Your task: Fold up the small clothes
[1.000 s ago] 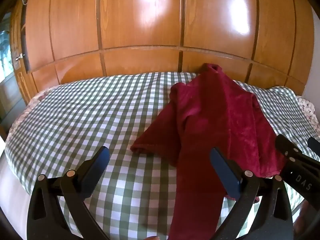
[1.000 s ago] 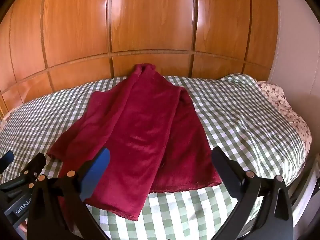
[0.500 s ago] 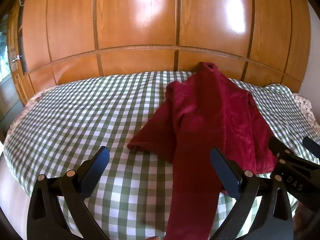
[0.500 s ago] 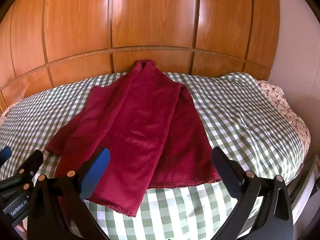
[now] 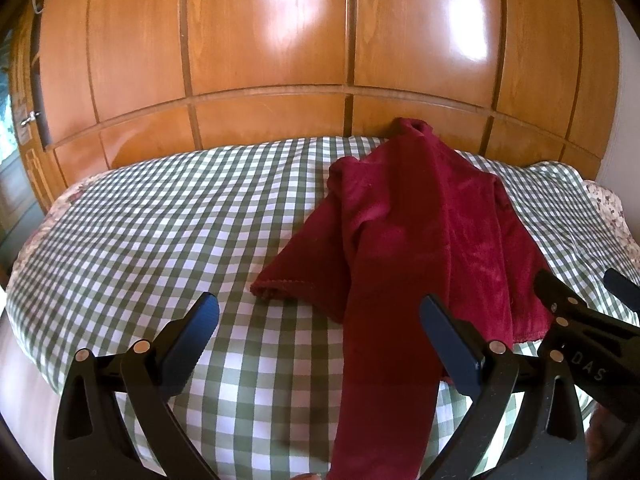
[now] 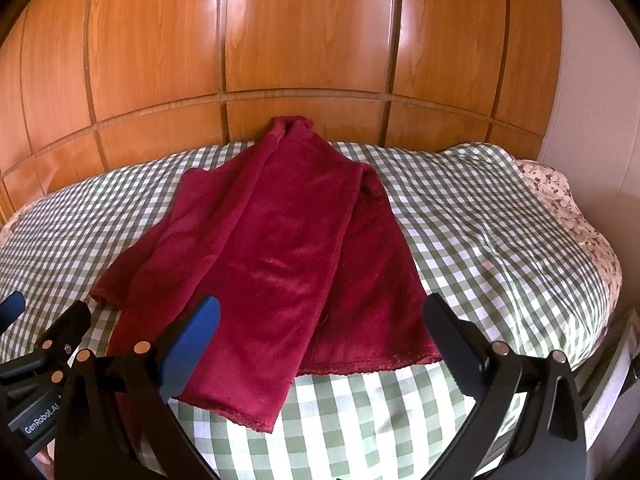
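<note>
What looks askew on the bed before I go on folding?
The red garment lies unevenly: its left sleeve splays out over the checked bedspread, and one front panel hangs lower than the other hem. No damage or spill shows.

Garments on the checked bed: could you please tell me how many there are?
1: a dark red fleece garment lies spread on the green-and-white checked bedcover, collar toward the wooden panelling. Nothing else shows, though something might lie beneath it.
</note>
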Demonstrator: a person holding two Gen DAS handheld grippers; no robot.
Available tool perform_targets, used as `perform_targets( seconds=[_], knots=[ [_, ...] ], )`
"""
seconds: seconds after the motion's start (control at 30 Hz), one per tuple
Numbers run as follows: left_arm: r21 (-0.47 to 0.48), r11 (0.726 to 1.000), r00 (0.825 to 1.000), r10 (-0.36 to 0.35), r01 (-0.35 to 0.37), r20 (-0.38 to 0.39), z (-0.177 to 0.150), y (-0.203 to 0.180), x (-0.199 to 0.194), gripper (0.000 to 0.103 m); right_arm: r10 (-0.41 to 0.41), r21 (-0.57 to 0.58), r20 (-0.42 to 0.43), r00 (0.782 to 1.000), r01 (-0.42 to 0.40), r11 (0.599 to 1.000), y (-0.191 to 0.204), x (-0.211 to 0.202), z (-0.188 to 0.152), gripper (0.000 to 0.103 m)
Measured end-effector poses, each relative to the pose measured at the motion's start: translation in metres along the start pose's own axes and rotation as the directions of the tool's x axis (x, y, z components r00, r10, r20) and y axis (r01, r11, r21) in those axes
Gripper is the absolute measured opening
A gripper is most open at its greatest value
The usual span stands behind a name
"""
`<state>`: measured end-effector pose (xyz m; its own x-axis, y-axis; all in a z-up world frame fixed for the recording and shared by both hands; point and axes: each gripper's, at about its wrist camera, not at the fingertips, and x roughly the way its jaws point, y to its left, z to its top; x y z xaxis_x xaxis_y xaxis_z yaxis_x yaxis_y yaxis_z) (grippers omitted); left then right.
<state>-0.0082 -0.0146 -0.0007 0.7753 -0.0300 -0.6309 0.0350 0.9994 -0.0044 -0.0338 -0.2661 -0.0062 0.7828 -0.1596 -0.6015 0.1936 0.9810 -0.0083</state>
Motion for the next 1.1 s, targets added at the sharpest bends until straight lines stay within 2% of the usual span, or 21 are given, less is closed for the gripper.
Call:
perform_targets(
  seconds=[0.7, 1.1],
  knots=[
    [0.014, 1.000, 1.000, -0.007, 0.007, -0.002, -0.003, -0.006, 0.001, 0.100, 0.000, -0.004, -0.006, 1.000, 0.000, 1.000, 0.000, 0.003, -0.001, 0.101],
    [0.072, 0.996, 0.999, -0.042, 0.044, -0.029, -0.008, -0.014, 0.006, 0.100, 0.018, 0.011, -0.035, 0.999, -0.018, 1.000, -0.010, 0.011, -0.004, 0.101]
  ],
)
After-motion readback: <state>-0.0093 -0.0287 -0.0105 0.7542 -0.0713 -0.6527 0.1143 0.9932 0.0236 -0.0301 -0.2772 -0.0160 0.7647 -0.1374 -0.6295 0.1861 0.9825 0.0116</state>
